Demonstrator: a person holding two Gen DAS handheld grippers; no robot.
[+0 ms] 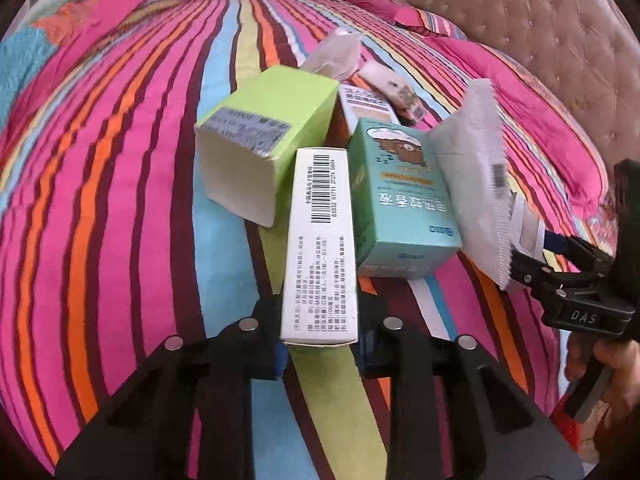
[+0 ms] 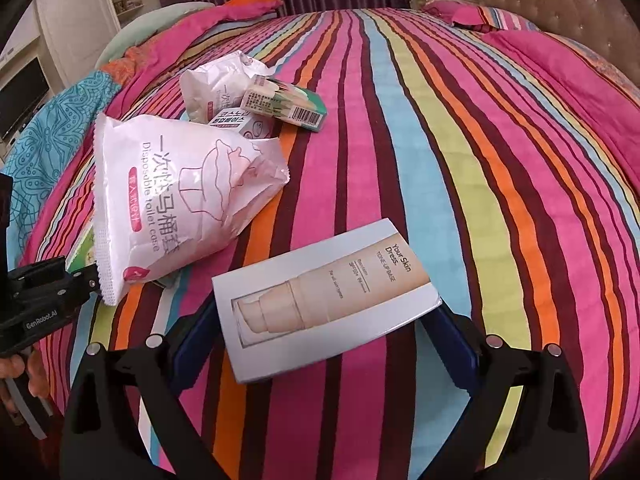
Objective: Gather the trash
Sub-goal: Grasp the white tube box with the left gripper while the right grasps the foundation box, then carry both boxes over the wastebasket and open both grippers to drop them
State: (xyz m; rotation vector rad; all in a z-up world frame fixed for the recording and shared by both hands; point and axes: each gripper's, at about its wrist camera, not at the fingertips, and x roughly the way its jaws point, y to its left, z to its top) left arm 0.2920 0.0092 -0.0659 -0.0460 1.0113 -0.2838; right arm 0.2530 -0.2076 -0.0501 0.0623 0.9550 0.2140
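My left gripper is shut on the near end of a long white box with a barcode, which points away over the striped bedspread. Around it sit a lime-green box, a teal box with a bear and a white packet with a serrated edge. My right gripper stands wide open with a flat "Your Skin Dress" box between its fingers; the box's right corner meets the right pad. That same packet, seen from its pink-and-white printed side, lies just to the left.
Farther up the bed lie another crumpled packet and small cartons. A padded headboard and pink pillows close the far right. A cabinet with a TV stands beyond the bed's left edge.
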